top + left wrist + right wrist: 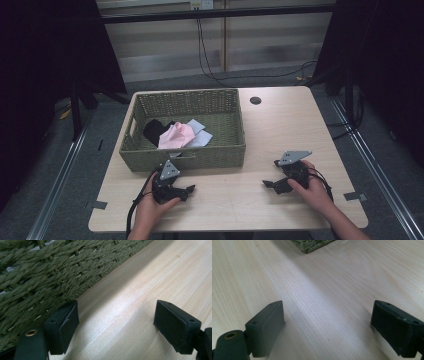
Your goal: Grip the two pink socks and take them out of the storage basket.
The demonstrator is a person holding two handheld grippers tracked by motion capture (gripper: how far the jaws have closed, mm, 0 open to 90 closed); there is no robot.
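Wicker basket [182, 157] holds pink [176, 136], black [152, 130], white cloths [200, 136]. L gripper [186, 190] just beside front wall, R gripper [269, 184] on bare table [280, 125]; both w/ jaws apart, nothing between.

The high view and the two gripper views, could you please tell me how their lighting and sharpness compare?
High view: dim and soft, dark at both sides, only the table and basket lit. Left gripper view: the basket weave is sharp, with its shadow on the wood, while the left hand-held gripper is slightly soft. Right gripper view: a pale sheen lies on the wood between the jaws of the right hand-held gripper.
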